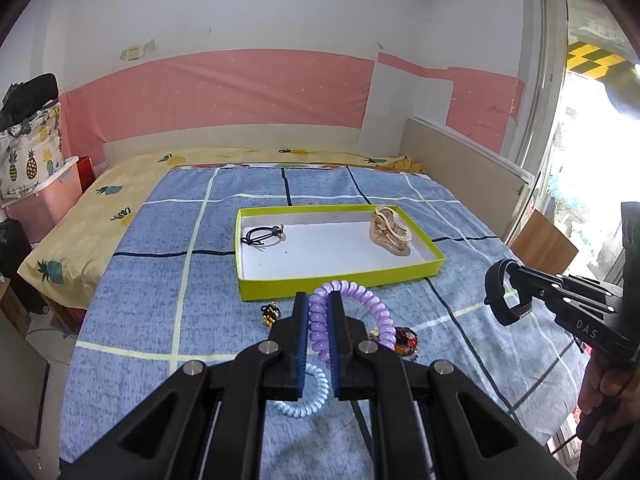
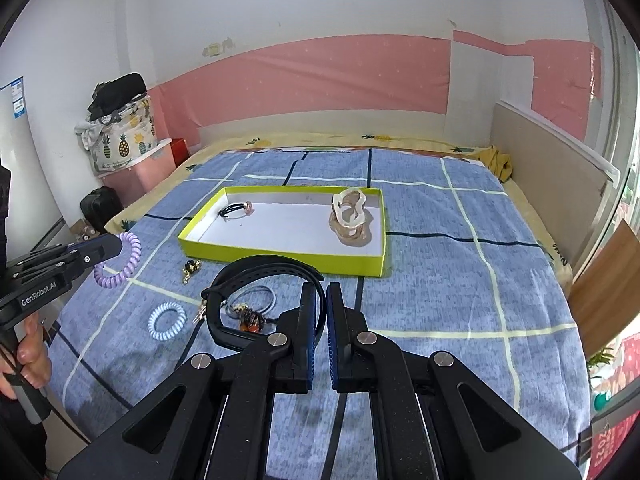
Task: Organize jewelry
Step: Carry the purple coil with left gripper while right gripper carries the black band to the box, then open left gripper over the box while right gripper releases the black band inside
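A yellow-green tray [image 1: 340, 280] [image 2: 280, 258] lies on the blue checked bedspread, holding a black hair tie [image 1: 262, 236] [image 2: 236, 210] and a beige hair claw [image 1: 390, 232] [image 2: 352, 218]. My left gripper [image 1: 320, 304] [image 2: 116, 246] is shut on a purple spiral hair tie [image 1: 360, 308] [image 2: 120, 266], held above the bed near the tray's front edge. My right gripper [image 2: 324, 292] [image 1: 516, 280] is shut on a black wristband [image 2: 256, 276] [image 1: 504, 300]. On the bed lie a light-blue spiral tie [image 1: 304, 396] [image 2: 167, 321], a gold clip [image 1: 270, 314] [image 2: 191, 270] and a beaded piece [image 1: 404, 342] [image 2: 250, 316].
A low headboard panel [image 2: 552, 184] runs along the bed's right side by a window. A pink storage bin [image 2: 140, 172] with a pineapple-print bag stands left of the bed. A grey cord loop [image 2: 264, 296] lies by the beaded piece.
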A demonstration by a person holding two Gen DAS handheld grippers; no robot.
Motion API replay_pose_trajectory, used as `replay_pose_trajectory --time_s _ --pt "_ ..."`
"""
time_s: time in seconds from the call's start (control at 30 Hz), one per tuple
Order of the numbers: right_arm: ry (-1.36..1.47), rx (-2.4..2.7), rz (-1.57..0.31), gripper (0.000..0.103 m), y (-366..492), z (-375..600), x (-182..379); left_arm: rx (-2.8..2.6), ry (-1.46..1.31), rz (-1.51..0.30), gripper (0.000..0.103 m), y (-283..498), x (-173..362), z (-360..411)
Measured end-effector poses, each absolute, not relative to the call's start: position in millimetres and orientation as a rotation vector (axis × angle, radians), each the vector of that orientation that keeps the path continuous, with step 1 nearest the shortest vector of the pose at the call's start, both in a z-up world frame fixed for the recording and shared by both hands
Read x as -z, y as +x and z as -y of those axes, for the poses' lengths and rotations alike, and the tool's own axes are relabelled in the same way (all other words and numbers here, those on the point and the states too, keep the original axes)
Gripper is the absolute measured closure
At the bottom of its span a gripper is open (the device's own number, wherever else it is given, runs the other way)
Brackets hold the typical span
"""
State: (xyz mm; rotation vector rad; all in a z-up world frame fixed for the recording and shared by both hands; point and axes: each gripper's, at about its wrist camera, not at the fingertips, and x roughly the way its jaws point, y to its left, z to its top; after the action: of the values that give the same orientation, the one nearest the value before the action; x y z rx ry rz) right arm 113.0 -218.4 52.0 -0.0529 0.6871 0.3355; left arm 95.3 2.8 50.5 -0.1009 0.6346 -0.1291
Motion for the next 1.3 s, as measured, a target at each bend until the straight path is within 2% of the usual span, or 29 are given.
replay_pose_trajectory --time_s 0.73,1.3 --pt "-0.059 -0.339 -0.777 0.098 231 178 -18 0.139 -0.082 -0.691 0.094 211 -23 -23" --pt "-0.096 -0.299 -0.918 0.098 276 166 21 0.123 -0.062 -0.788 0.094 250 13 -24"
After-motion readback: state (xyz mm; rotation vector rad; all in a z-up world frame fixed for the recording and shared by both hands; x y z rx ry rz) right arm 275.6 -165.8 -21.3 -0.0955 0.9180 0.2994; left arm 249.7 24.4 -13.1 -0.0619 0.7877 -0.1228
